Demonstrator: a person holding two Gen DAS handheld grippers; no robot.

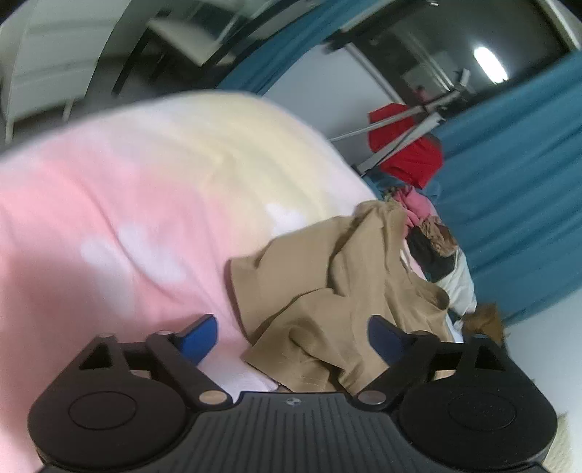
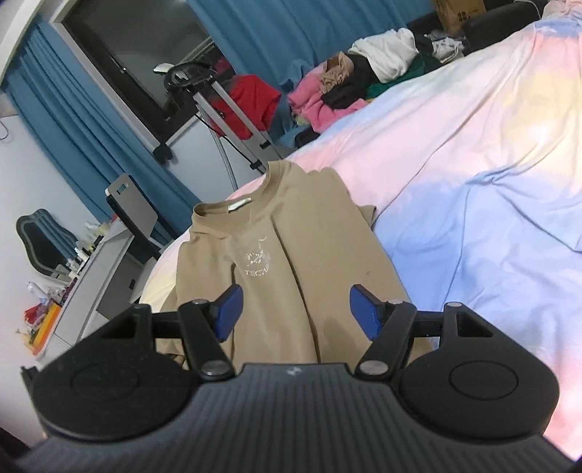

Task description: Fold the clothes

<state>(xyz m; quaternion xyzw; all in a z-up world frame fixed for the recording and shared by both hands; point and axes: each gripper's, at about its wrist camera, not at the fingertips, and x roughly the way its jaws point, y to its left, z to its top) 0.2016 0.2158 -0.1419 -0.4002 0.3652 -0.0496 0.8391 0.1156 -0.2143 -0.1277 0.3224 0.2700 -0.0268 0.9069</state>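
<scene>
A tan T-shirt (image 2: 291, 254) with a pale chest print lies on the pastel bed sheet (image 2: 454, 163), its sides folded in, collar pointing away. In the left wrist view the same tan shirt (image 1: 345, 291) looks rumpled on the pink part of the sheet (image 1: 109, 200). My left gripper (image 1: 291, 336) is open and empty, just above the shirt's near edge. My right gripper (image 2: 294, 309) is open and empty, hovering over the shirt's lower half.
A heap of other clothes (image 2: 356, 83) lies at the bed's far end, also seen in the left wrist view (image 1: 429, 233). A red garment (image 2: 251, 98) hangs on a metal stand (image 2: 232, 109). A cluttered dresser (image 2: 91, 276) stands left of the bed. Blue curtains (image 2: 276, 32) line the wall.
</scene>
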